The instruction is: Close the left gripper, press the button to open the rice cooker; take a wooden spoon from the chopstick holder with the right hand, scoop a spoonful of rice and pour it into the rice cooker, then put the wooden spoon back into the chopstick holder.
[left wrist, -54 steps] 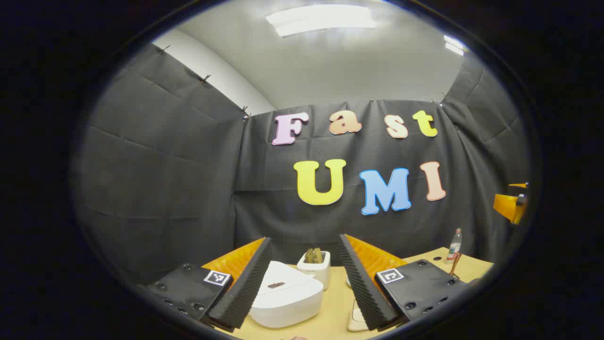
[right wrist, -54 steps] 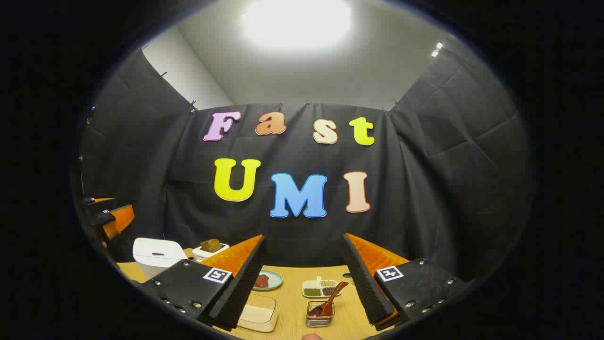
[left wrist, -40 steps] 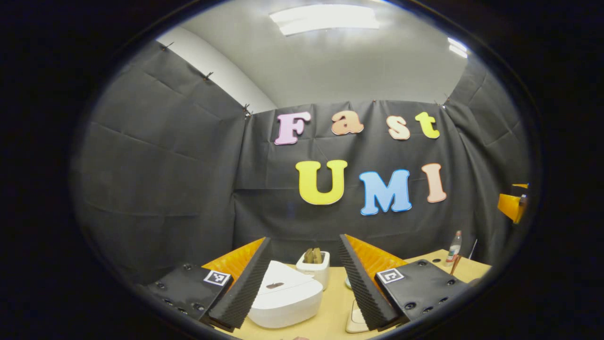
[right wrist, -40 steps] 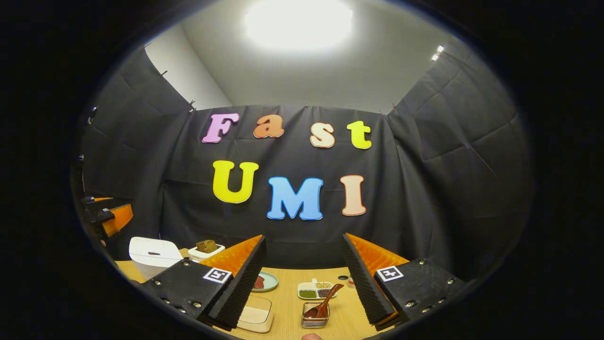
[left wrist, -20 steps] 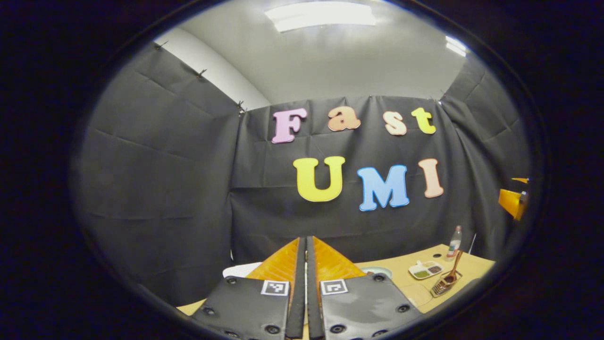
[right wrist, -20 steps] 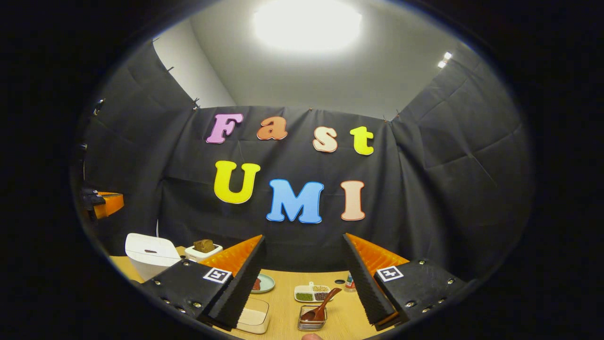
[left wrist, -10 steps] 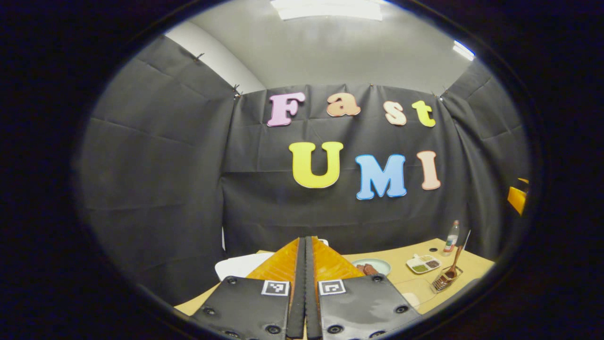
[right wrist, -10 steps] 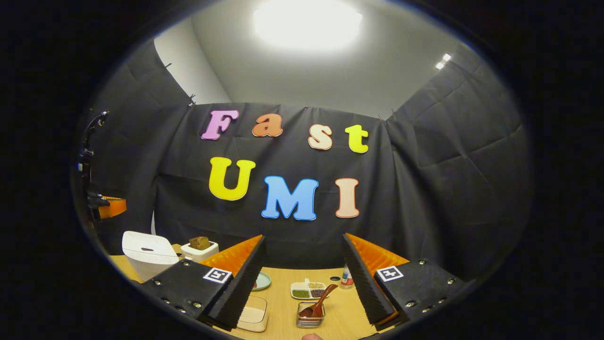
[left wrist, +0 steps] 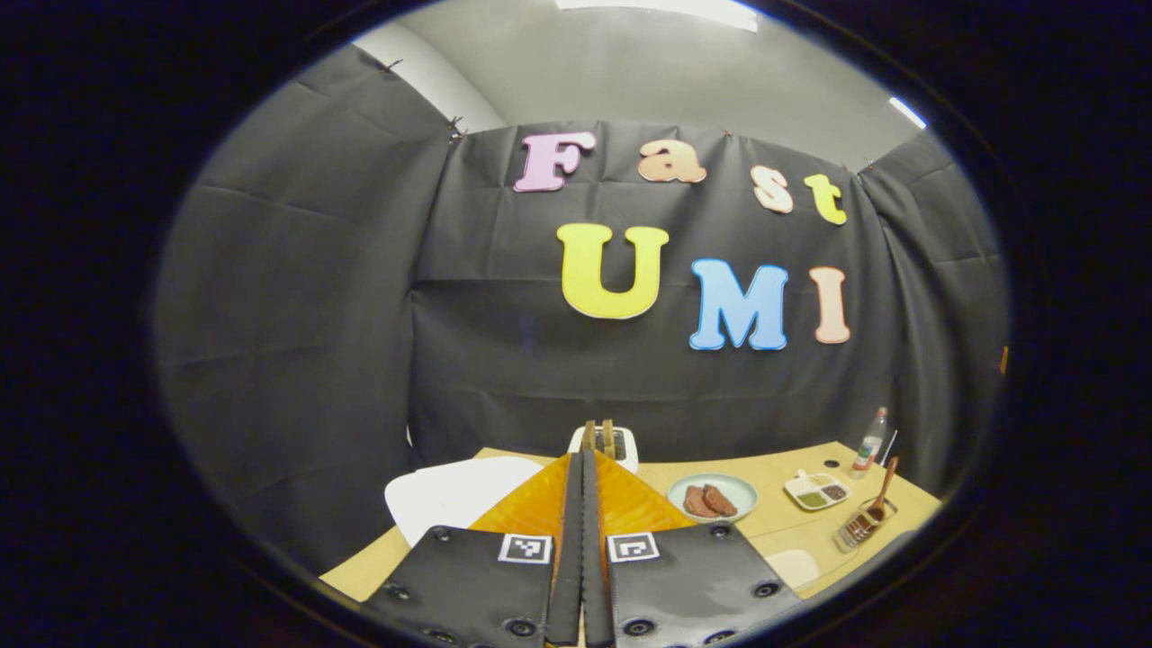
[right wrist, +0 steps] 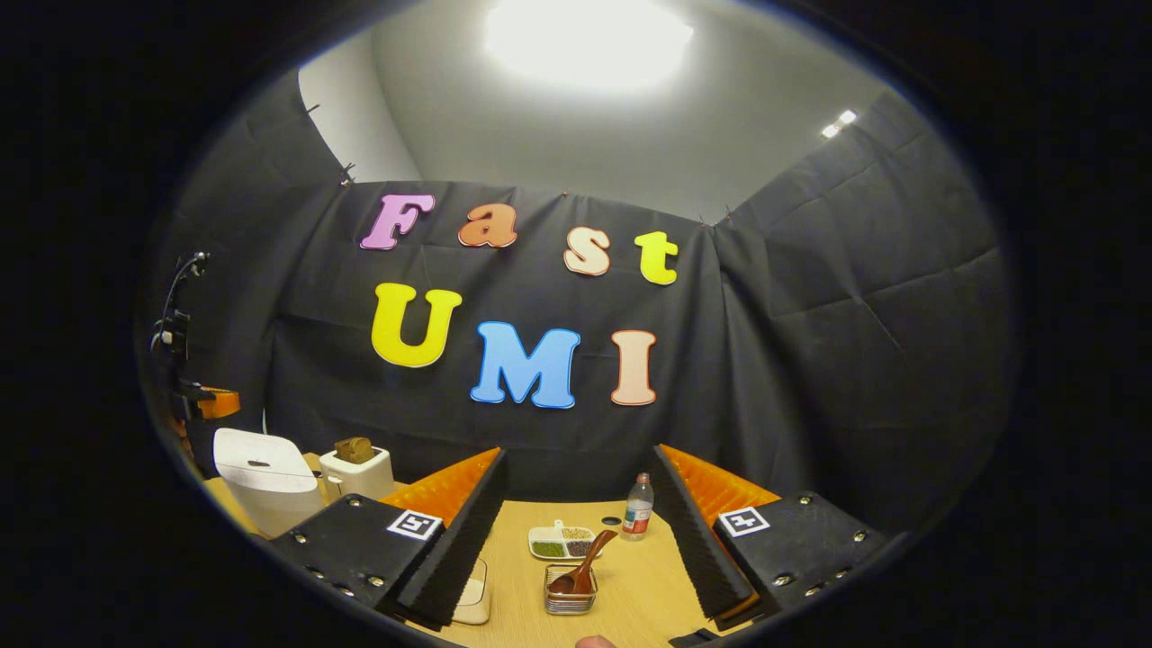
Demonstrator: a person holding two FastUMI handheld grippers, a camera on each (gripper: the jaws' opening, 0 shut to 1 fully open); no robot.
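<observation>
Cooker at table's left end, lid down; hard smooth shell, btn prob. light press. L gripper fingers together, nothing held. R gripper wide apart, empty. Spoon in holder: light, stiff; grab upper handle.

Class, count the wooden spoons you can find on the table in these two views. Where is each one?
1. The wooden spoon stands in the chopstick holder near the table's front edge, just ahead of the divided dish. Others may be hidden behind the tongs.
</observation>
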